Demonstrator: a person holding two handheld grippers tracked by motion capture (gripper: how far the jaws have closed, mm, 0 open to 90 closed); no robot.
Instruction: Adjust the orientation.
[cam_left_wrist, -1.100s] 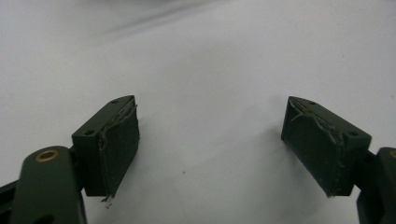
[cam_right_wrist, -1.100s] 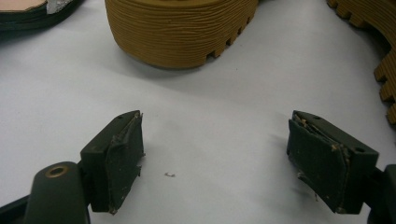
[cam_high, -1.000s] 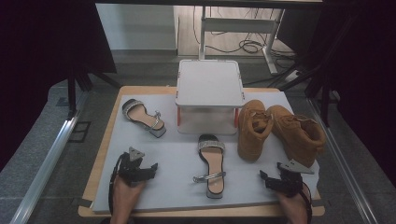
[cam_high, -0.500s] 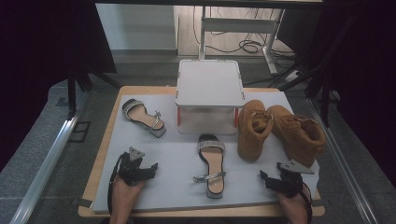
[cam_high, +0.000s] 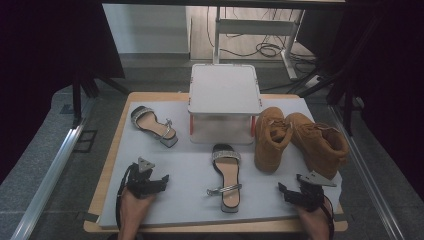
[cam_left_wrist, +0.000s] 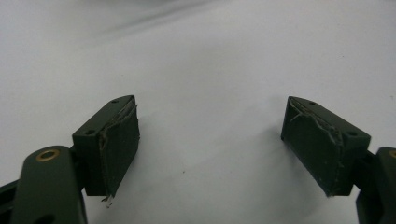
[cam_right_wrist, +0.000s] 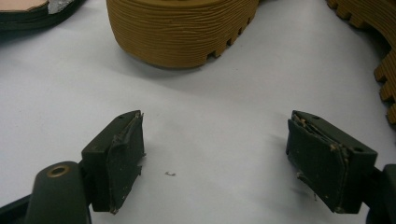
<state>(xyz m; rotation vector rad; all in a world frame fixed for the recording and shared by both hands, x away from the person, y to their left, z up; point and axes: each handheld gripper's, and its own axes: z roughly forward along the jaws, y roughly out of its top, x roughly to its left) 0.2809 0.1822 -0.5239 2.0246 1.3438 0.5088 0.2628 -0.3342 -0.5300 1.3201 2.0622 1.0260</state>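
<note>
Two black sandals with glittery straps lie on the white mat (cam_high: 190, 165): one sandal (cam_high: 153, 125) at the far left, the other sandal (cam_high: 226, 175) in the middle near me. Two tan boots stand at the right, the nearer-centre boot (cam_high: 270, 137) and the right boot (cam_high: 320, 142). My left gripper (cam_high: 162, 181) rests on the mat at the front left, jaws open over bare mat (cam_left_wrist: 210, 140). My right gripper (cam_high: 284, 192) rests at the front right, open and holding nothing (cam_right_wrist: 212, 158), its jaws facing a boot's ribbed sole (cam_right_wrist: 182, 28).
A white lidded box (cam_high: 224, 97) with red latches stands at the back middle of the table, between the far sandal and the boots. The wooden table edge (cam_high: 105, 180) borders the mat. Metal rails and dark floor lie on both sides.
</note>
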